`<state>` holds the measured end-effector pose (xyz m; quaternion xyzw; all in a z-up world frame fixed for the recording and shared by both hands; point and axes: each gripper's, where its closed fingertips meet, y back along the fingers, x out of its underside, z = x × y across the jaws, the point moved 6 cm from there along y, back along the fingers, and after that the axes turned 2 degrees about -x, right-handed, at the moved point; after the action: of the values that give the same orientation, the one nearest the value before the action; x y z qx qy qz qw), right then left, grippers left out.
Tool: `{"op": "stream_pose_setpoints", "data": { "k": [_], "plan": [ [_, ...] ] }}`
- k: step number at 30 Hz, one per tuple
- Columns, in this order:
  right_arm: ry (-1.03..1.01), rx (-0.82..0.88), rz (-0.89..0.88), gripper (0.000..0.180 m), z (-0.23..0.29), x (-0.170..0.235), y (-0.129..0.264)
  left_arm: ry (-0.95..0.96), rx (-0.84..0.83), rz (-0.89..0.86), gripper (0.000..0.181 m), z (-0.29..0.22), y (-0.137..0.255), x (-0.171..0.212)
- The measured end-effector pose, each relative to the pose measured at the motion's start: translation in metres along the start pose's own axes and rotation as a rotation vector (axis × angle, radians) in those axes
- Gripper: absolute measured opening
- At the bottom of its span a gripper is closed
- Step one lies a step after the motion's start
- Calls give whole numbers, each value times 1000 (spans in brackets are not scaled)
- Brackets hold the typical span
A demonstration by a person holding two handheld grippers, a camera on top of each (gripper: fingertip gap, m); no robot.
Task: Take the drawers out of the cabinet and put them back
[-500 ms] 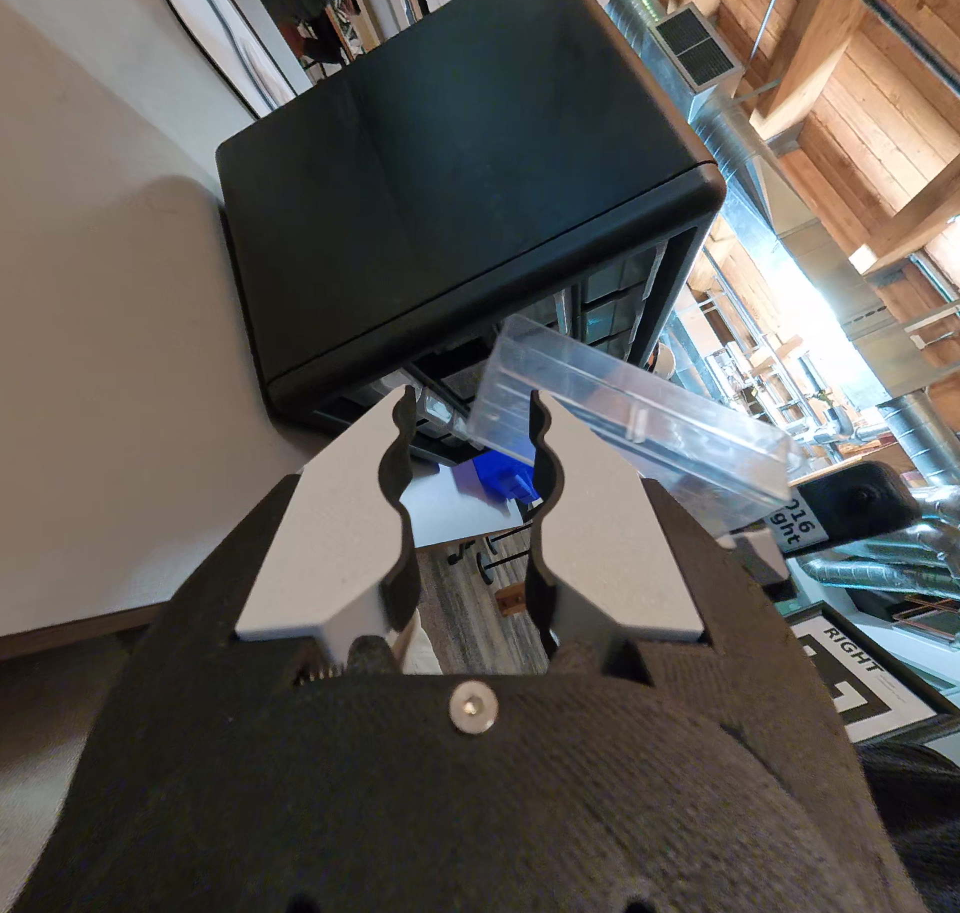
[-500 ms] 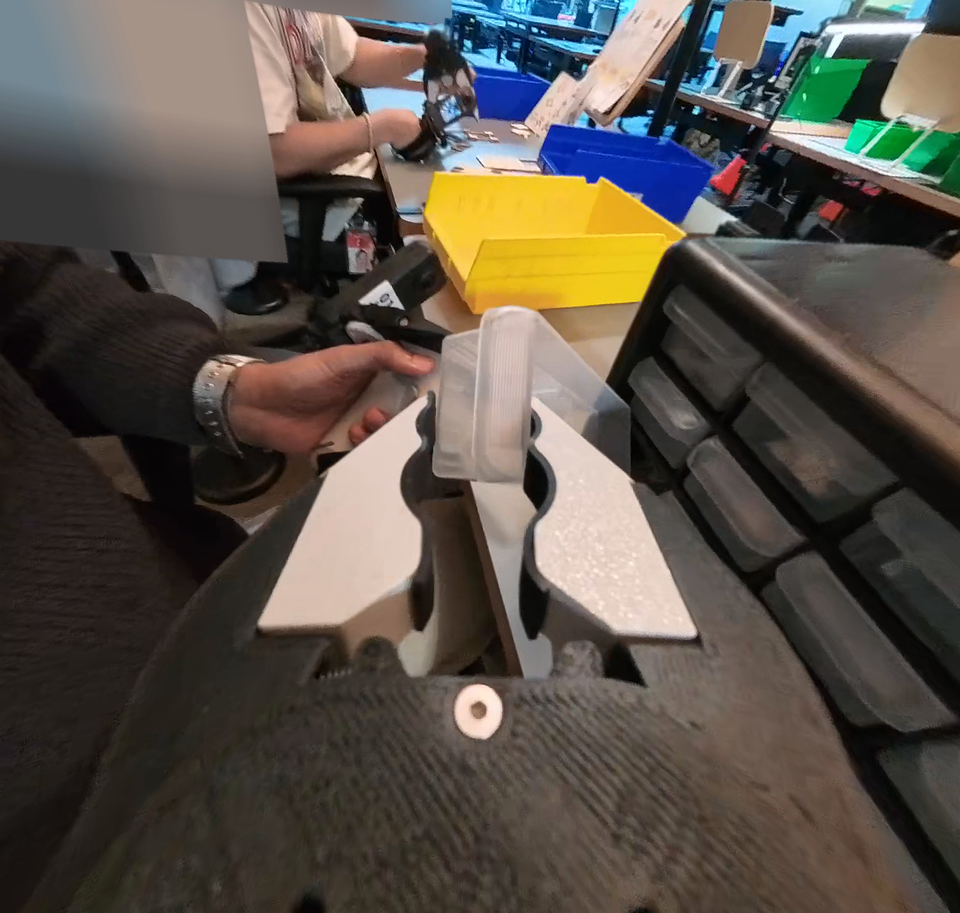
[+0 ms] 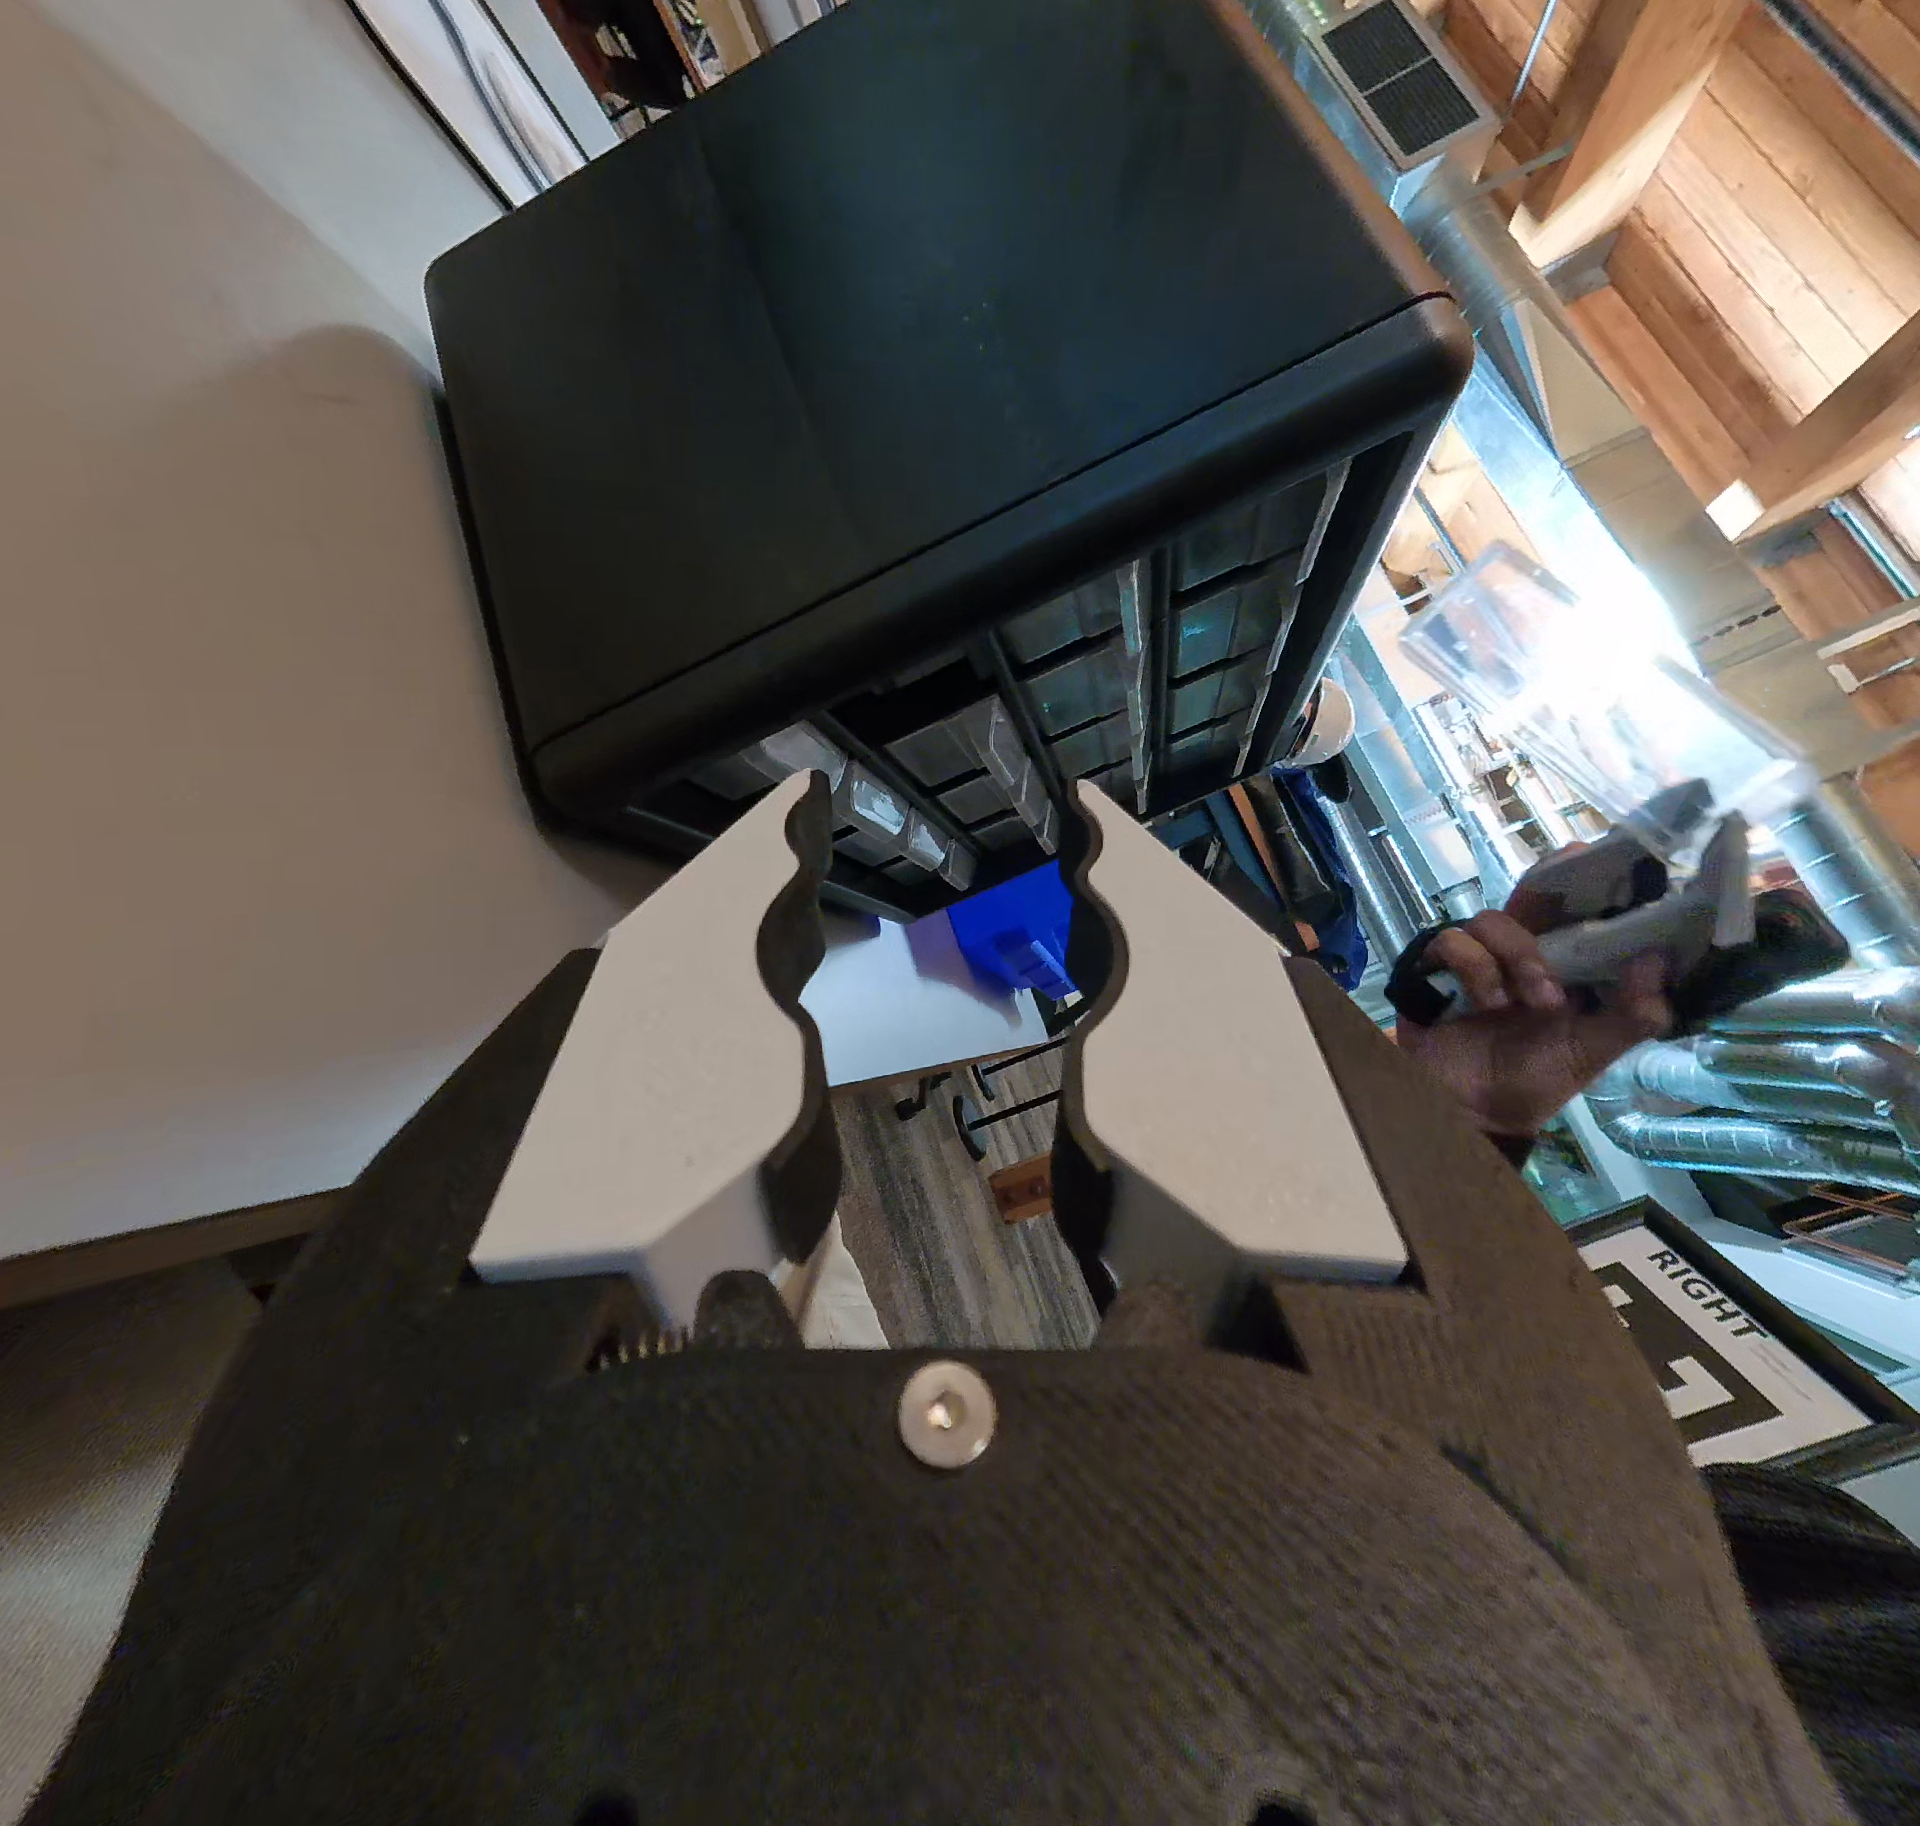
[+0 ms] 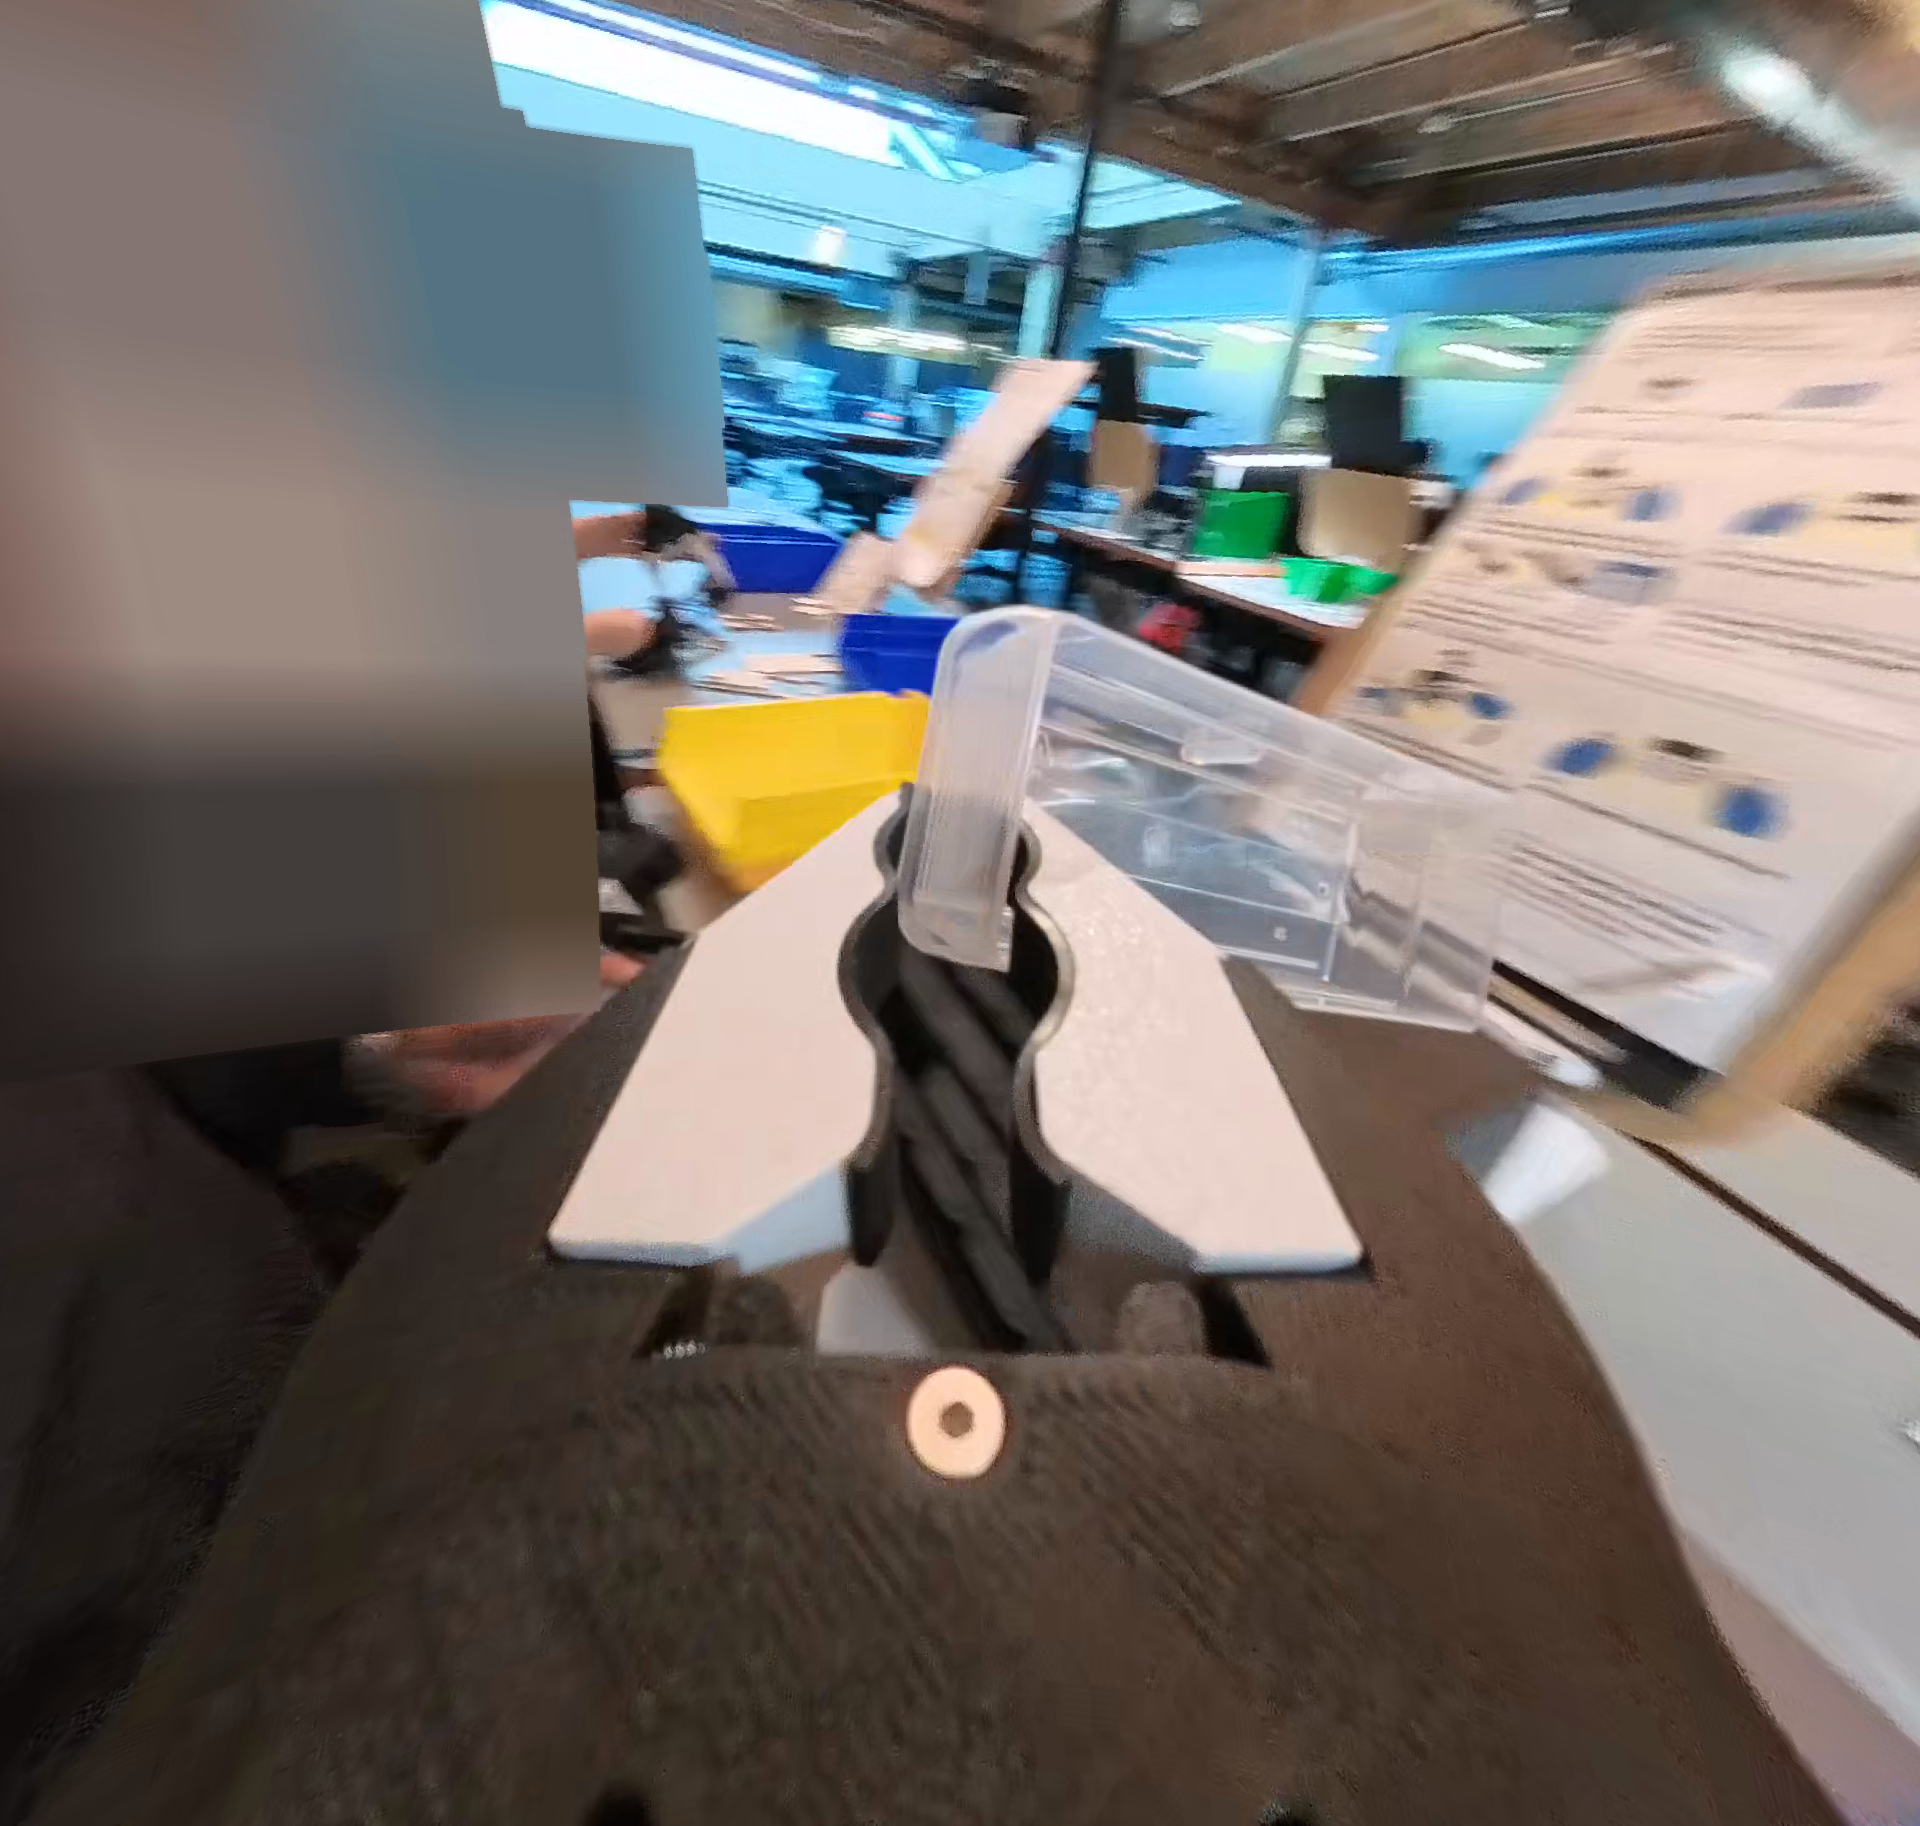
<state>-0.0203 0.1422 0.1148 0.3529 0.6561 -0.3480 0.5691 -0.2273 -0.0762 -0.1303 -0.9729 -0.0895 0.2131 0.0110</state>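
Step in hand: removal phase. One drawer is out of the cabinet and carried clear; judged from the tilt and the lift, it is on its way to a set-down spot, not yet placed.

Black multi-drawer cabinet (image 3: 935, 405): stands on the light tabletop (image 3: 208, 737), seen from its side in the left wrist view. Most slots at its front hold grey drawers; which slot is vacated cannot be told.

Clear plastic drawer (image 4: 1226, 820): in the air, well apart from the cabinet, tilted, appears empty. Right gripper (image 4: 961, 841) is clenched on its front handle lip; body of the drawer sticks out fwd and to the right.

Left gripper (image 3: 945, 820): jaws apart, nothing between them, hanging near the cabinet's lower front corner, pointed along its front.

Next move calls for: level the drawer, lower onto a free patch of tabletop, then release. Left gripper is in position to take the next drawer handle. Approx. alignment w/ handle lip needed before closing.

Right wrist view is motion-blurred; fine detail not readable.
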Motion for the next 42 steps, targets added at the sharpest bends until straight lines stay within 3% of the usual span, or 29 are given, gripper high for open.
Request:
{"op": "stream_pose_setpoints", "data": {
  "k": [1, 5, 8, 16, 21, 29, 31, 35, 38, 42],
  "plan": [
    [25, 78, 13, 13, -14, -1, 12, 2, -1, 0, 42, 0, 0, 0],
    [113, 434, 148, 13, -85, 18, 61, 8, -3, 1, 42, 0, 0, 2],
    [49, 595, 286, 13, -146, 57, 93, 8, -6, 3, 42, 0, 0, 4],
    [-266, 816, 703, 14, -286, 210, 131, -15, -30, 2, 41, 4, -1, 5],
    [-302, 825, 862, 17, -322, 264, 124, -15, -46, -12, 42, 8, 1, 2],
    [-275, 817, 1084, 18, -327, 290, 104, 27, -43, -12, 42, 12, 4, 2],
    [-281, 825, 1076, 30, -329, 291, 105, 25, -40, -6, 42, 11, 4, 3],
    [-367, 828, 957, 54, -325, 277, 110, -10, -36, 5, 42, 7, 3, 5],
    [-347, 881, 846, 54, -318, 247, 121, -104, -39, 23, 42, -1, 1, 7],
    [-203, 903, 586, 50, -281, 178, 121, -278, -52, 58, 42, -14, -3, 14]
  ]
}}
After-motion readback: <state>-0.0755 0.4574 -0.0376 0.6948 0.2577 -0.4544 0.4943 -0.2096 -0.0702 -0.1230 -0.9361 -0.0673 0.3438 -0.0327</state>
